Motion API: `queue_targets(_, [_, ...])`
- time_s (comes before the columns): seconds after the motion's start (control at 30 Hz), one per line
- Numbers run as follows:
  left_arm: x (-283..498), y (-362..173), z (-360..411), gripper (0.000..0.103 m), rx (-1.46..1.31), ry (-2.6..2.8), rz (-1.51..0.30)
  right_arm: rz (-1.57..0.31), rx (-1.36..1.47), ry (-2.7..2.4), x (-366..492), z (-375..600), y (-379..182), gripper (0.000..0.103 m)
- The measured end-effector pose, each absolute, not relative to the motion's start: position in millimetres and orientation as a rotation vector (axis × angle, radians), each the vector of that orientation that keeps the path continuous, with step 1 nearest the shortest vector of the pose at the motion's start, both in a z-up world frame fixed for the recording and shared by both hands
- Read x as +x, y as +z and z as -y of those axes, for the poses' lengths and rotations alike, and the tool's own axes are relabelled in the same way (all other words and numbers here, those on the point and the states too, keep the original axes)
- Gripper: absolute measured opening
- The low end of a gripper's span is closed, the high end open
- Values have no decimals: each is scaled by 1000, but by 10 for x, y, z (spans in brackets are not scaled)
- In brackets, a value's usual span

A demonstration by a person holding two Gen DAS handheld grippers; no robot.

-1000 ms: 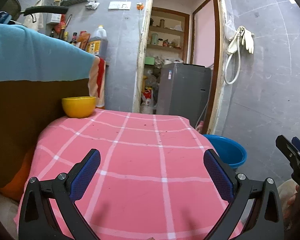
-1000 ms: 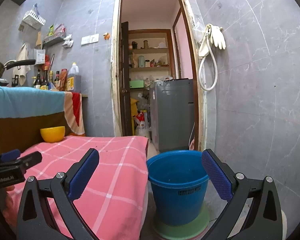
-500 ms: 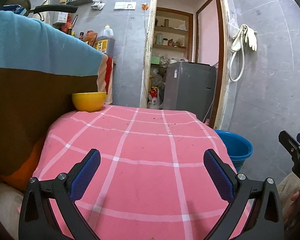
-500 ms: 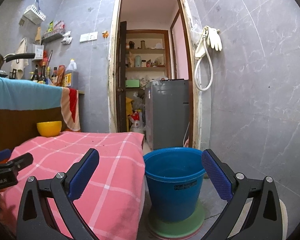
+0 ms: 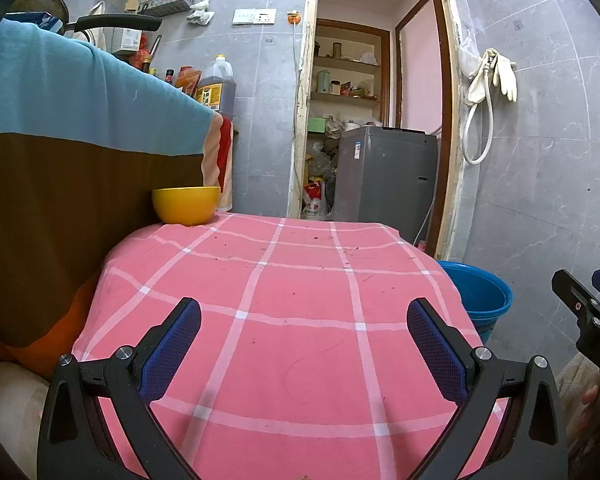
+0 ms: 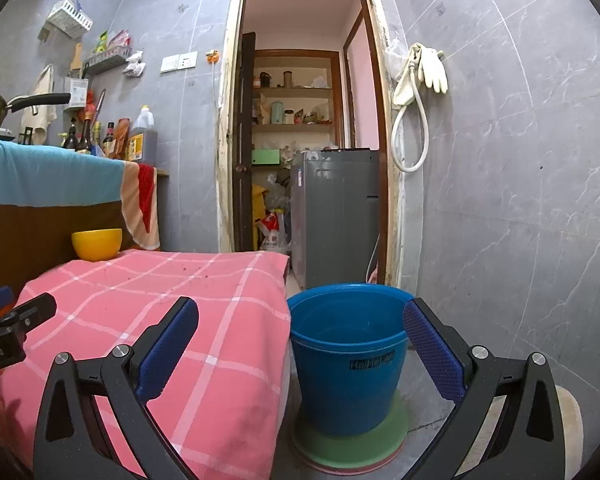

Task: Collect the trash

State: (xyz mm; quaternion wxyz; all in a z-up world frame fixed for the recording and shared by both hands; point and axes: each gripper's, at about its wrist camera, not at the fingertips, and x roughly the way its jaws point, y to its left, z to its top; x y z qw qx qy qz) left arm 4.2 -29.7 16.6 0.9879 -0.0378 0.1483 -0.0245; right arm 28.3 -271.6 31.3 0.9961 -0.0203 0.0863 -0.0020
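Note:
A blue bucket (image 6: 346, 356) stands on a green mat on the floor, right of the table; only its rim (image 5: 478, 292) shows in the left wrist view. The table carries a pink checked cloth (image 5: 284, 320) with small dark crumbs and a thin hair on it. A yellow bowl (image 5: 186, 205) sits at the far left corner. My left gripper (image 5: 304, 344) hangs open over the near part of the cloth, holding nothing. My right gripper (image 6: 300, 344) is open too, low in front of the bucket and the table's right edge, with nothing between its fingers.
A counter draped in blue and brown cloth (image 5: 72, 152) rises at the table's left, with bottles and a pan on top. Behind is an open doorway with a grey appliance (image 6: 336, 216) and shelves. A tiled wall (image 6: 520, 200) with a hose and gloves closes the right.
Both grippers have sunk lower and drawn back a little, so the table and bucket appear higher and farther. Both stay open and empty.

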Motion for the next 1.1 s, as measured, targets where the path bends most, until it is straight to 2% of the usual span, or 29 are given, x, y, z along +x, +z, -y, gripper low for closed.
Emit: queue_targets(1.1, [42, 149, 297, 101, -72, -45, -294, -178, -32, -8, 289, 2717, 289, 103])
